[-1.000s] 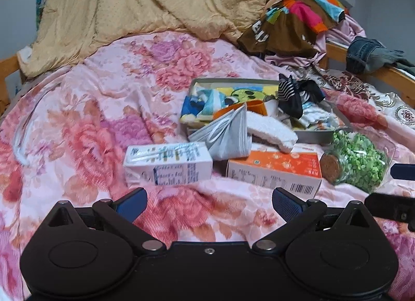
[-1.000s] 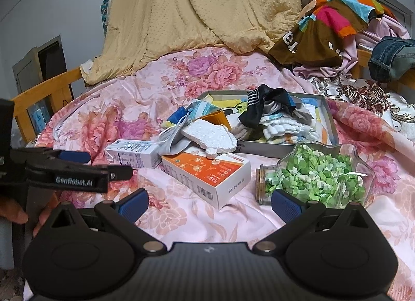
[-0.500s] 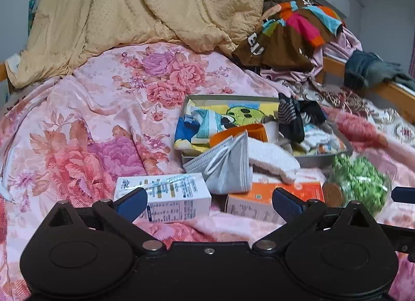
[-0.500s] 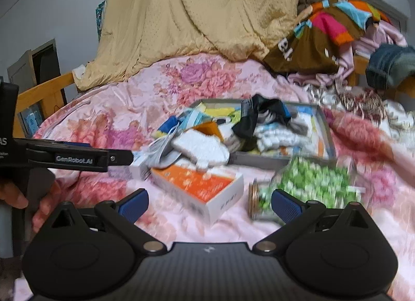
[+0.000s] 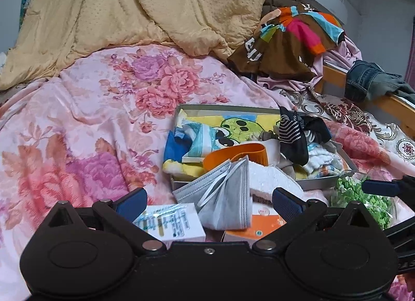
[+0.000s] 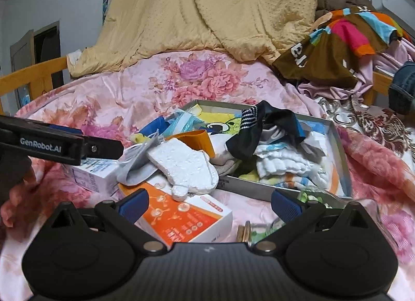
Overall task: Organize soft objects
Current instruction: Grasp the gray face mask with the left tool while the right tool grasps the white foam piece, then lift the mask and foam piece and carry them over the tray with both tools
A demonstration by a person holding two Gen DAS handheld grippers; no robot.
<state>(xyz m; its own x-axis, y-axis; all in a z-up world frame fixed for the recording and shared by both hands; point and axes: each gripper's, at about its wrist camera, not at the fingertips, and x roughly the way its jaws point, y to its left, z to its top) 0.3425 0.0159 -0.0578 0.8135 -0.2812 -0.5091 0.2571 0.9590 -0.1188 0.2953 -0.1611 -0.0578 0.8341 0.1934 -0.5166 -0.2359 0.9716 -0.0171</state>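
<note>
a bed with a pink floral cover (image 5: 98, 124) fills both views, and a yellow quilt (image 5: 145, 7) is heaped at its far end against the wall. a wooden rail (image 6: 33, 77) marks the left edge of the bed in the right wrist view, and another wooden rail (image 5: 389, 98) runs at the far right, with jeans (image 5: 368, 83) hanging over it. the left half of the cover is bare cloth with room to move; the right half is crowded. a grey tray (image 5: 228, 107) lies near the middle, full of soft things: a cartoon towel (image 5: 233, 124), a black striped sock (image 5: 293, 135), folded white cloths (image 6: 282, 163) and an orange cup (image 5: 241, 151) tipped on its side. a grey face mask (image 5: 225, 197) hangs over the tray's near edge, touching a white foam piece (image 6: 184, 166). below them lie a white carton (image 5: 173, 223) and an orange box (image 6: 186, 218), both partly hidden by the gripper bodies. a glass jar (image 5: 363, 197) of green bits lies on the right, cut off in the right wrist view. the left gripper (image 5: 208, 201) has its fingers spread wide, just before the mask, holding nothing. the right gripper (image 6: 210, 202) is also spread wide over the orange box, empty.
</note>
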